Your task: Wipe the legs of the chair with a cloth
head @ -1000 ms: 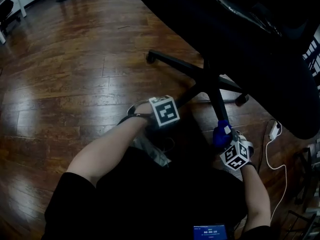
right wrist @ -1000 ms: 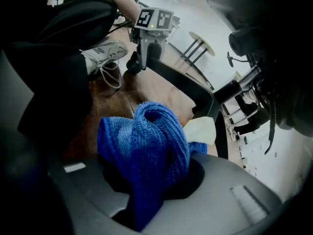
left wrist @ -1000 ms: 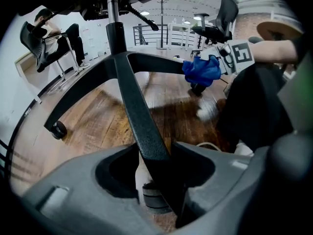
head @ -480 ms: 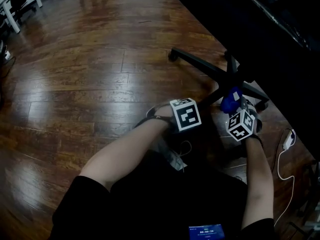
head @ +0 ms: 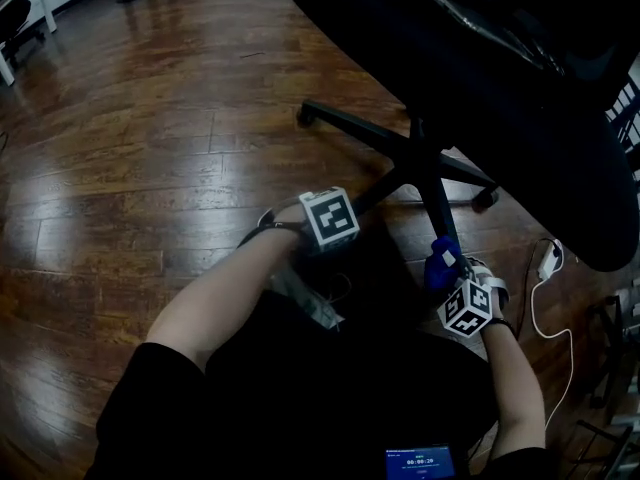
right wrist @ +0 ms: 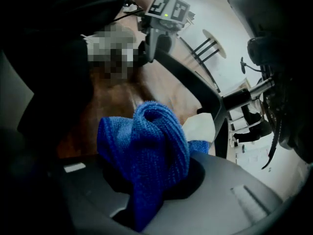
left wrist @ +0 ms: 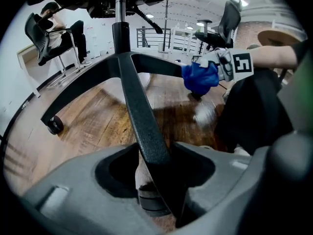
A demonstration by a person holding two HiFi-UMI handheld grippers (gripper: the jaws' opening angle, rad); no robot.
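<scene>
Off-task stuff I see: glossy dark wood floor (head: 130, 168) across the head view. White adapter (head: 548, 259) at right edge, its cable looping down over the floor. Small lit screen (head: 420, 462) at bottom centre. White furniture leg (head: 43, 8) upper left. Left tool view: spare office chair (left wrist: 231, 14) upper right. Right tool view: round tabletop (right wrist: 213, 41) upper right.

- You wear a black top with short sleeves (head: 150, 393); your forearms are bare below them.
- More black clothing covers your lap.
- Your left hand-held gripper (left wrist: 156, 177) has matte grey moulded jaws and a white cube (head: 330, 218) with a black square marker.
- Your right hand-held gripper (right wrist: 151, 180) has darker grey jaws and a like marker cube (head: 468, 308).
- A small blue-lit screen (head: 420, 461) sits against your top; its print is unreadable.
</scene>
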